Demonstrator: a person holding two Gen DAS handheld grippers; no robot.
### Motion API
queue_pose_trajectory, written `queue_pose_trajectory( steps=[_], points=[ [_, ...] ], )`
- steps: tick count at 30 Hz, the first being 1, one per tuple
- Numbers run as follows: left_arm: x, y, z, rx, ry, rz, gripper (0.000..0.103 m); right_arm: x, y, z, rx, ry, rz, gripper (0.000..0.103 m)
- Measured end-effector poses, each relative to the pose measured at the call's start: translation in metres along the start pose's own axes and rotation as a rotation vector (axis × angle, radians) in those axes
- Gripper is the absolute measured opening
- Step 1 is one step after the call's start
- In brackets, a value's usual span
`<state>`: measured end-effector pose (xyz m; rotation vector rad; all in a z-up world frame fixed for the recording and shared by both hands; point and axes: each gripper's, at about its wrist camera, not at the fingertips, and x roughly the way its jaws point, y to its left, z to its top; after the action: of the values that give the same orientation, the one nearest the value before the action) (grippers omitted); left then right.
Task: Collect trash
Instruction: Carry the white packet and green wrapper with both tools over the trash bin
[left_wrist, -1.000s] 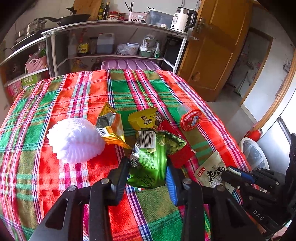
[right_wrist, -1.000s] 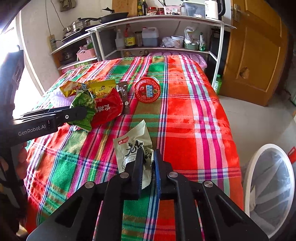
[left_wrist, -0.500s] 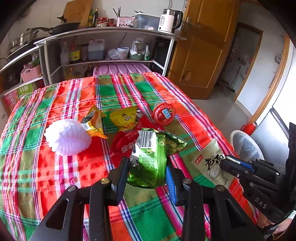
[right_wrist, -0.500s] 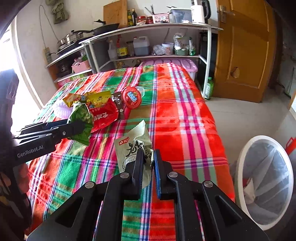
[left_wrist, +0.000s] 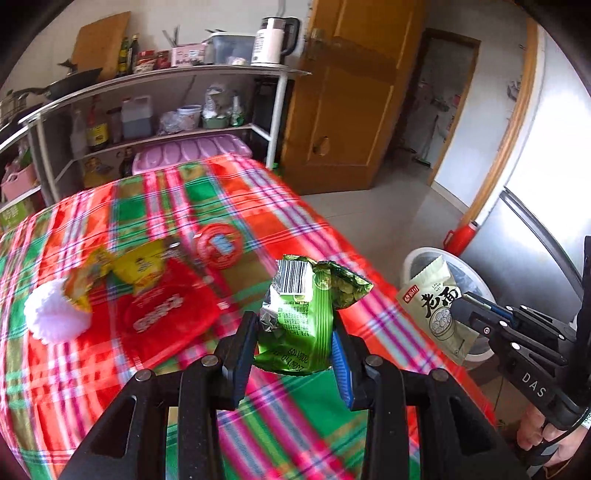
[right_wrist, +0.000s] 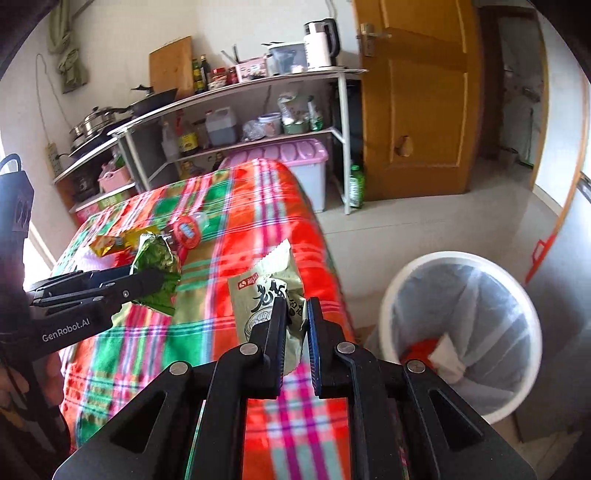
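Moved since the earlier frames: both tongs have lifted off the plaid cloth and swung toward the bin, which now fills the right of the right wrist view; we carry a packet in each.

Left gripper (left_wrist: 293, 339): jaws partly apart, clamped on the green snack bag (left_wrist: 303, 314), crinkled glossy foil with a barcode panel at its top, standing upright between the pads and clear of the cloth.

Right gripper (right_wrist: 295, 317): jaws nearly closed, pinching the pale noodle sachet (right_wrist: 269, 291), flat matte film with a serrated upper edge, rising ahead of the fingertips.

Waste bin (right_wrist: 391, 295): round, white-rimmed, lined with a thin translucent bag, on the floor to the right of the right tongs, just past the table edge, crumpled red and white scraps inside.

Remaining on the tablecloth (left_wrist: 155, 206), ahead and left of the left tongs: red wrapper (left_wrist: 166, 310), yellow packet (left_wrist: 142, 264), round red lid (left_wrist: 219, 245), white frilled foam net (left_wrist: 57, 317).

Open floor lies beyond the bin.
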<state>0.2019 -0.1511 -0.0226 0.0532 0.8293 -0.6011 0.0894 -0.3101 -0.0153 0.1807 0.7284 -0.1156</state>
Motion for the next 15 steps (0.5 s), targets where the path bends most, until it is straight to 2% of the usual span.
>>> queue_pose_trajectory(
  steps=[9, 15],
  points=[
    [0.022, -0.07, 0.014, 0.093, 0.005, -0.116, 0.038, -0.034, -0.06, -0.002, 0.089, -0.046, -0.108, 0.011],
    [0.042, -0.113, 0.022, 0.153, 0.017, -0.156, 0.039, -0.048, -0.1, -0.008, 0.147, -0.064, -0.184, 0.011]
  ],
)
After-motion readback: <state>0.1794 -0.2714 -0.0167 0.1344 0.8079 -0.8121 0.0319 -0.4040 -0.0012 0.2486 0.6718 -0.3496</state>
